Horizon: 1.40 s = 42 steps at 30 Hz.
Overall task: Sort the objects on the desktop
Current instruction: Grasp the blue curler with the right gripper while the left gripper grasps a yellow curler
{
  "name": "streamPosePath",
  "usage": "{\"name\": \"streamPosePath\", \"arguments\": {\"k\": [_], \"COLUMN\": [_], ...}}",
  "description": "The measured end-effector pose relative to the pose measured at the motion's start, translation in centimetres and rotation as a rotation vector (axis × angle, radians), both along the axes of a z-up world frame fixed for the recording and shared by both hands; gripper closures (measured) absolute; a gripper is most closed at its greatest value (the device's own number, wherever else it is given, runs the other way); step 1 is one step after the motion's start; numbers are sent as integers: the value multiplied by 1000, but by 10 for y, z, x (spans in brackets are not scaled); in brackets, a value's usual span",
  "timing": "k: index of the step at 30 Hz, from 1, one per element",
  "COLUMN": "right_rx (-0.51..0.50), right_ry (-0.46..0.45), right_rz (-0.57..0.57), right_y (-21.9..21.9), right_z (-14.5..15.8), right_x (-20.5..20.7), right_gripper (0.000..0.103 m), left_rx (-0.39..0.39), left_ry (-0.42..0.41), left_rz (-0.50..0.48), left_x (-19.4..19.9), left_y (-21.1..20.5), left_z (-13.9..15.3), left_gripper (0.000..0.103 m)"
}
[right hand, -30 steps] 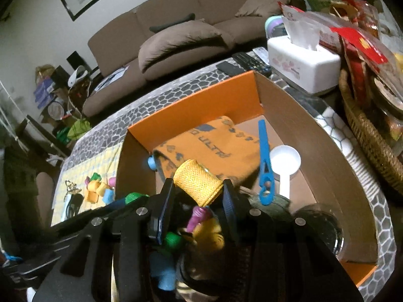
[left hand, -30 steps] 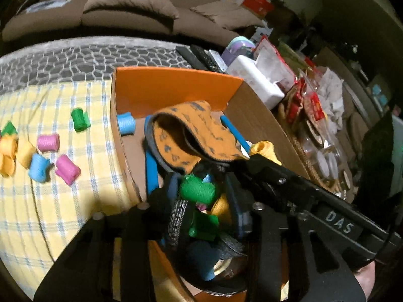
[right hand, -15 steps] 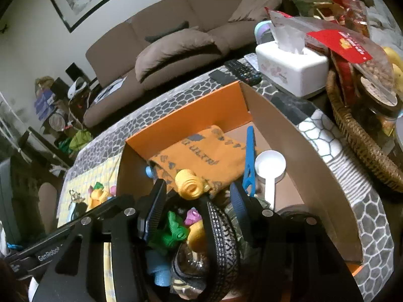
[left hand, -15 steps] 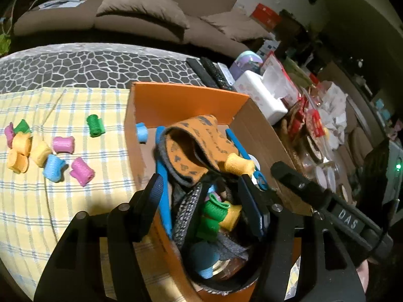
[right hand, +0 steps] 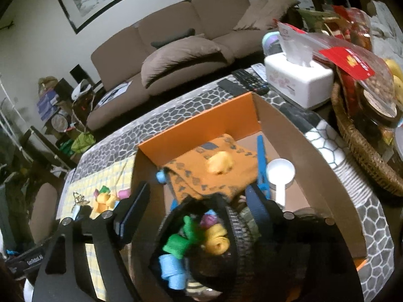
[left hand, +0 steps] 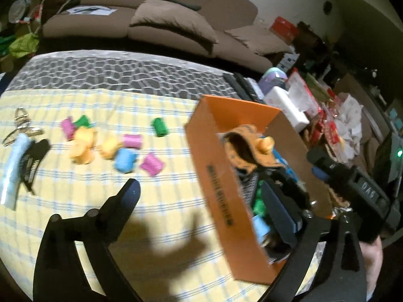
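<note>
My left gripper (left hand: pixel 201 201) is spread wide and holds nothing; one finger (left hand: pixel 128 196) hangs over the yellow checked cloth (left hand: pixel 63 214), the other over the orange cardboard box (left hand: pixel 221 191). My right gripper (right hand: pixel 199 203) is likewise spread and empty above the box (right hand: pixel 196 128). Its body carries white lettering that reads approximately "DAS" in the left wrist view; the left gripper's body shows "GenRobot.AI" in the right wrist view. Dark print runs along the box's outer wall, too blurred to read.

Loose spools lie on the cloth: a green spool (left hand: pixel 159 126), a pink spool (left hand: pixel 132 141), a blue spool (left hand: pixel 124 159) and a magenta spool (left hand: pixel 152 164), the last two just beside each other. All are short ribbed cylinders with flared ends.

Inside the box, a yellow spool (right hand: pixel 219 162) rests on a folded orange patterned fabric (right hand: pixel 201 173). A white plastic scoop (right hand: pixel 280 173) lies flat on the bare cardboard floor beside a blue plastic tool (right hand: pixel 262 161). A dark woven pouch (right hand: pixel 239 229) holds further green, yellow and blue spools.

A white tissue box (right hand: pixel 298 81) stands behind the box.
</note>
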State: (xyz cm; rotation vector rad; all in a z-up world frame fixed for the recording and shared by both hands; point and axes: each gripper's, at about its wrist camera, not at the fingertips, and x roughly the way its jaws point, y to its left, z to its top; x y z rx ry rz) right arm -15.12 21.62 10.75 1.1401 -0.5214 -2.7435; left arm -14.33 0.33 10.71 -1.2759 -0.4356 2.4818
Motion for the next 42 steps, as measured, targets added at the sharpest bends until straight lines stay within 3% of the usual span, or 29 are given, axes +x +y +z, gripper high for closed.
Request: {"name": "streamPosePath", "arguments": {"k": [14,20,26,30,35,39,42], "right_rx": [57,69,82,109,124,158,170], "right_ry": [24,23,24,10,-31,-50,-72], "right_rz": [148,199,260,299,306,298,291], "right_y": [-90,-127,-166,-193,-213,-221,-224], "right_z": [1,-4,-14,-27,-52,-68,-81], "right_x": [-9,-15,-20,-26,-39,-51,-58], "right_gripper": [17,17,20,39,40,41,41], "left_rx": [-14,-66,-98,-91,-73,-98,-106], "left_ry": [-65,-54,-64,-50,-24,-25,-23], "left_rz": [174,211,238,247,254,231,221], "left_x": [12,6,-8,-19,-36,-50,-60], "left_y": [-110,-137,-153,-159,-162,-149,-141], "left_z": [-36,-42,-56,-58,-59,-66,-70], "left_gripper": [0,0,0,0,1,9,10]}}
